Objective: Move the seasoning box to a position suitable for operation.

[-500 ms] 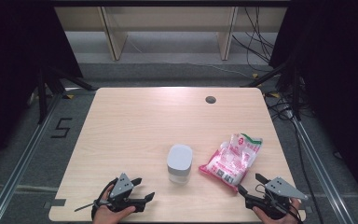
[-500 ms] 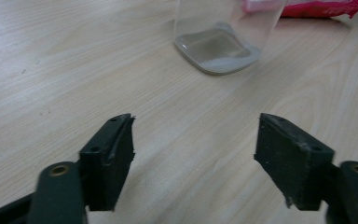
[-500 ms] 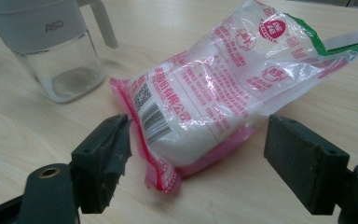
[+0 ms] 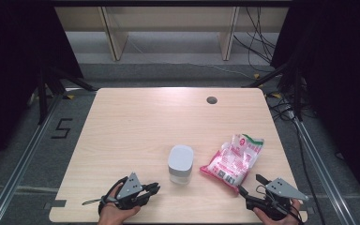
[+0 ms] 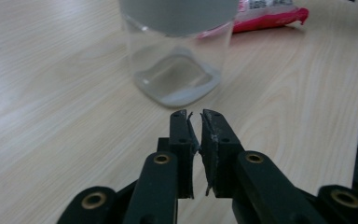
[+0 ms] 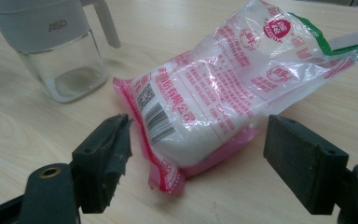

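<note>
1. We see the left gripper [image 4: 153,189] pressed together, empty, near the glass jar [image 4: 180,164] at table [image 4: 136,122] centre.
2. Our right gripper [image 6: 196,154] is spread, just short of the sugar bag [image 6: 228,88], which lies beside the jar.

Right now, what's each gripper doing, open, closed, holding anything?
Left gripper: closed, holding nothing, just short of the jar.
Right gripper: open, jaws either side of the bag's end, not gripping.

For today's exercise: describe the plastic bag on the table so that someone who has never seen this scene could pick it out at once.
On the wooden table, look toward the near right corner. The bag lies flat there, beside a clear jar with a grey lid. It alone is soft and crinkly: clear plastic printed pink, holding something white.
</note>
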A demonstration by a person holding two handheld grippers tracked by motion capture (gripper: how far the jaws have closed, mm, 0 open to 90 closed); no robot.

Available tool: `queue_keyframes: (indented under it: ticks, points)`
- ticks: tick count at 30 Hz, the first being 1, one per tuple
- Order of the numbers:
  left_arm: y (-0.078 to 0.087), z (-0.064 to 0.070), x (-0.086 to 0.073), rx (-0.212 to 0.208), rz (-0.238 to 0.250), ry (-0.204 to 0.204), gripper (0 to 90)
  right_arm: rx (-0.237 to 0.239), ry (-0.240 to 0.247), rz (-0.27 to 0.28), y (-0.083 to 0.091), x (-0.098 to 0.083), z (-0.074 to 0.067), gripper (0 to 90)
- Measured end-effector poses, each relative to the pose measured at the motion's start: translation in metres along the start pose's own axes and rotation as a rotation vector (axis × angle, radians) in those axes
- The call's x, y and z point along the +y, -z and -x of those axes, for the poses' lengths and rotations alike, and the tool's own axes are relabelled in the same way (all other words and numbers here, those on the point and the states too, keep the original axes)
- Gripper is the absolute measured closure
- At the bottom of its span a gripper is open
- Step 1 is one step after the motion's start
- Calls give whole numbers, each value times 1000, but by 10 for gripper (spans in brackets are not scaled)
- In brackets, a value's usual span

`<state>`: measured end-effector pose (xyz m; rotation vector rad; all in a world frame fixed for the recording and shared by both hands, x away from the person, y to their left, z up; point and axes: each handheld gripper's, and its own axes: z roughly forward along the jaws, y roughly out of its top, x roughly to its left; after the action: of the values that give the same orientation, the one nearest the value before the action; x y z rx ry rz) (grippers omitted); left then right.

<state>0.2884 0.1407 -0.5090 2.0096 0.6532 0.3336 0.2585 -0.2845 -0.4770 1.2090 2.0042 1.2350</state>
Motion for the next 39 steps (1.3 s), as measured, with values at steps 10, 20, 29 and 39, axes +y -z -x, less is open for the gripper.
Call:
queue_keyframes:
  ticks: [10,20,29,39]
  points:
    - [-25,9,16,-38,-4,-41,879,13,-4,-10,0,0,-1,237]
    - [-28,-10,17,45,11,-9,880,15,-1,-12,-1,0,-1,237]
    - [-43,-17,21,76,-21,-50,893,17,-11,-11,-1,0,-1,238]
    - [-50,-3,26,33,-18,-69,893,11,10,-3,-2,0,0,238]
